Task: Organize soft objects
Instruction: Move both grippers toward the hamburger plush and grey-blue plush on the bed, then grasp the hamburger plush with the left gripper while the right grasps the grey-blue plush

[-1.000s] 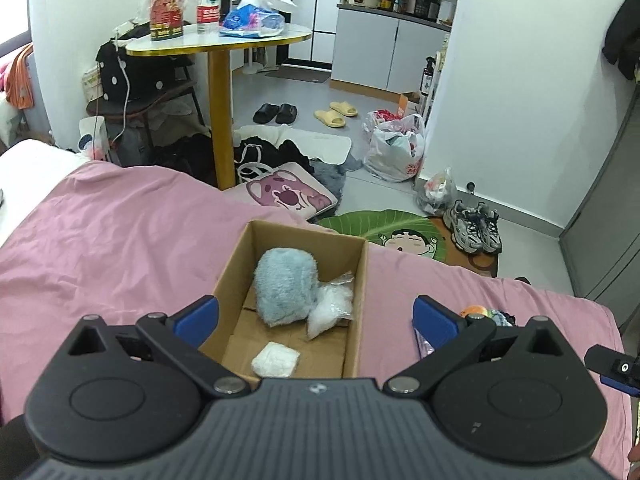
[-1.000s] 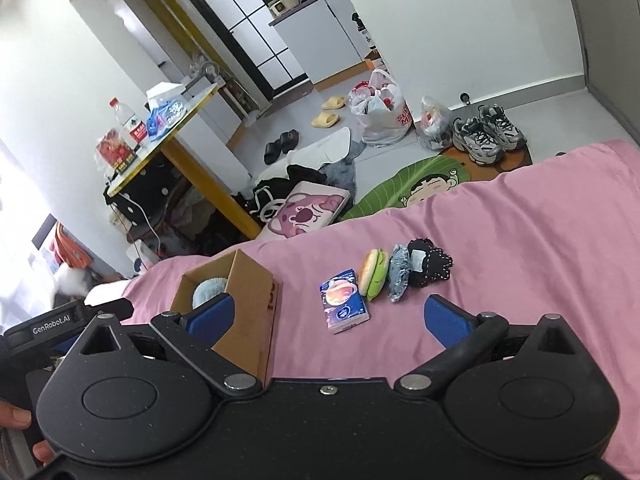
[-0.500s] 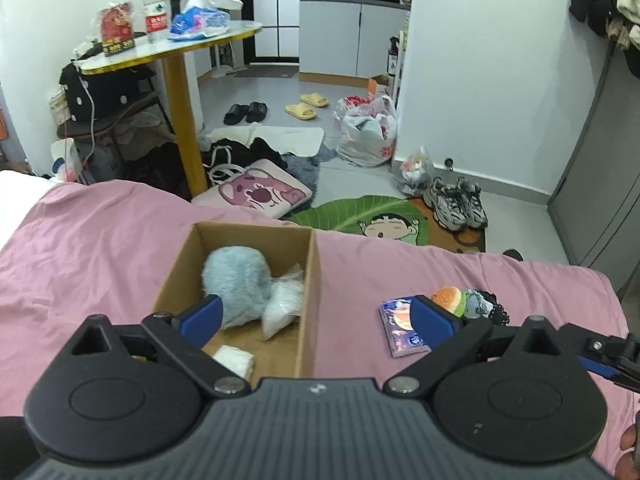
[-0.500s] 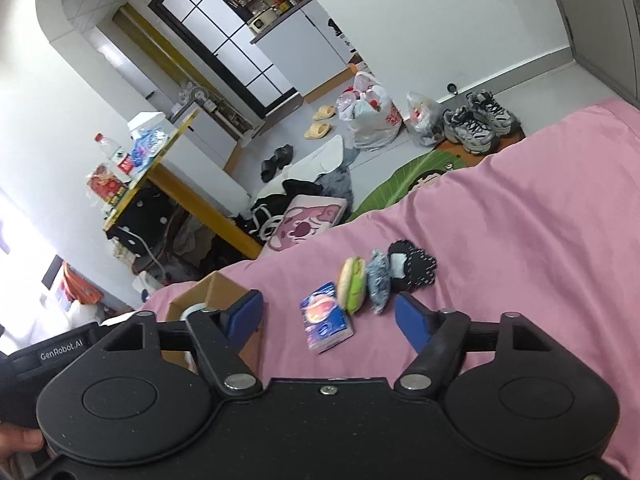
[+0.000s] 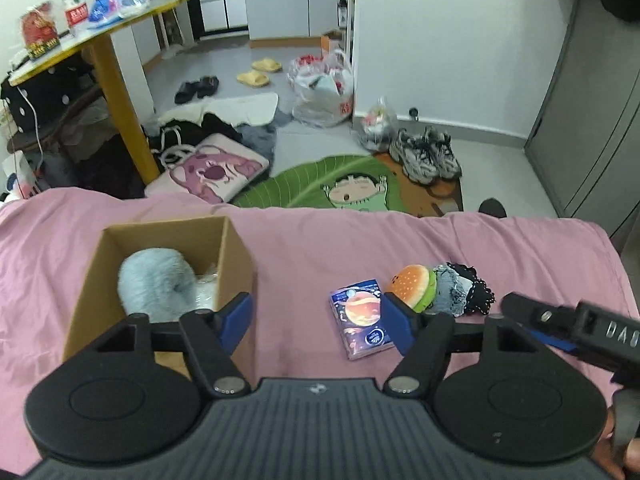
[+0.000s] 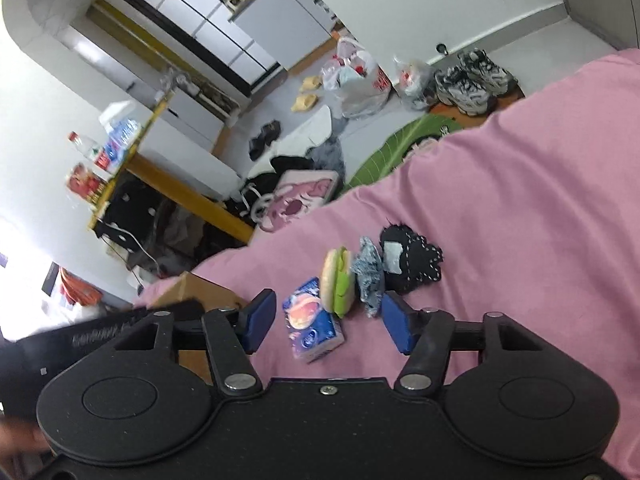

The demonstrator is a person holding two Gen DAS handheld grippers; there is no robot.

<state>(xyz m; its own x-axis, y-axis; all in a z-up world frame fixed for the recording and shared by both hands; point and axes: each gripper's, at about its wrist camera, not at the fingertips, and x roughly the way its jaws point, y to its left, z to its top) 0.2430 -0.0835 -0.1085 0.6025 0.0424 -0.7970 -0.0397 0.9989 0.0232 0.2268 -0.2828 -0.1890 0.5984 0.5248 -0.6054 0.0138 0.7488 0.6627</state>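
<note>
A bed (image 5: 320, 248) with a pink cover carries everything, its far edge facing a cluttered floor. Toward the bed's left side stands an open cardboard box (image 5: 236, 256), upright, holding a pale blue fluffy toy (image 5: 154, 280) with a clear plastic bag (image 5: 206, 292) tucked against the toy's right side.

Well apart from the box, toward the right side of the bed, four soft things lie in a short row. Largest is the black pouch with white stitching (image 6: 412, 258) at the right end; next to it, touching, is a crumpled grey-blue cloth (image 6: 368, 270); then a plush hamburger (image 6: 339, 280) standing on its edge, pressed against the cloth; and at the left end a tissue pack printed with a planet (image 6: 314, 326), lying flat just beside the burger.

The left tongs (image 5: 318, 322) hang above the bed with both blue pads spread wide and nothing between them, the box behind the left pad and the tissue pack by the right one. The right tongs (image 6: 328, 326) are likewise spread apart and empty, low over the cover, with the tissue pack and burger showing between the pads.
</note>
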